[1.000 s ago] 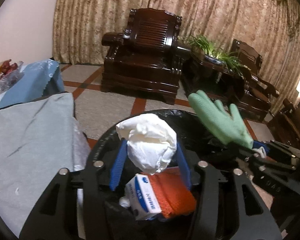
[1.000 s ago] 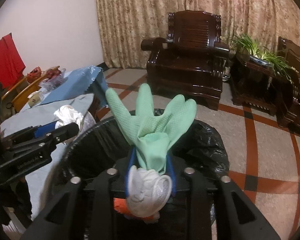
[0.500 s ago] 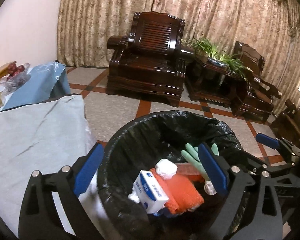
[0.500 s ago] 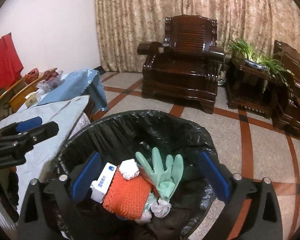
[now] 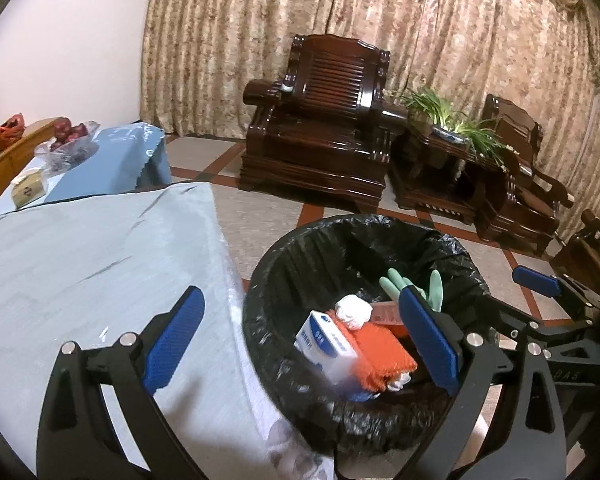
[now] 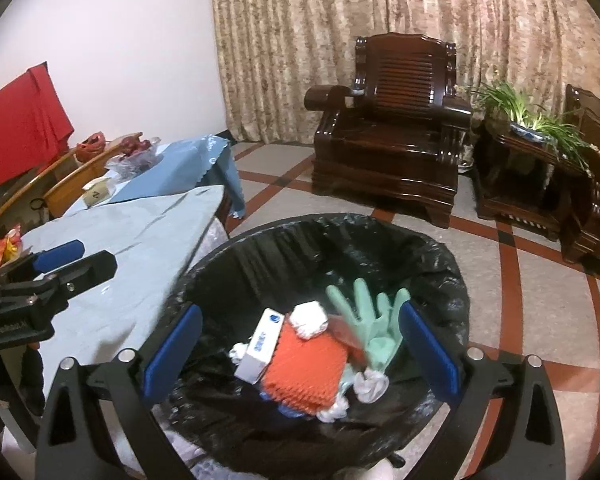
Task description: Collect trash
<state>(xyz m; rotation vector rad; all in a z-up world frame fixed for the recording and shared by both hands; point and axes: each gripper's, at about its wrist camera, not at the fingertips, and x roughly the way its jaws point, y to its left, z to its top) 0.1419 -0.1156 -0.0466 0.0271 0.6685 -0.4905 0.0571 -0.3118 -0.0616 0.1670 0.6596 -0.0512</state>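
A bin lined with a black bag (image 5: pixel 300 248) (image 6: pixel 440 256) stands on the floor beside the table. Inside lie a green rubber glove (image 6: pixel 364 316) (image 5: pixel 396 282), a crumpled white tissue (image 6: pixel 308 318) (image 5: pixel 352 310), an orange mesh pad (image 6: pixel 304 368) (image 5: pixel 380 356) and a white-and-blue box (image 6: pixel 260 344) (image 5: pixel 326 342). My left gripper (image 5: pixel 300 344) is open and empty, straddling the bin's left rim and the table edge. My right gripper (image 6: pixel 300 352) is open and empty above the bin's contents. The left gripper (image 6: pixel 60 260) shows at the left of the right wrist view.
A table under a light blue cloth (image 5: pixel 92 248) (image 6: pixel 132 240) lies left of the bin. Beyond it are a bag of red fruit (image 5: pixel 66 136) and a small box (image 5: pixel 28 190). Dark wooden armchairs (image 5: pixel 328 120) (image 6: pixel 392 128) and a plant stand (image 5: pixel 448 132) line the curtain.
Both grippers opened wide and let go: the white tissue and the green glove dropped into the bin. Both grippers then rose, the left drawing back toward the table.
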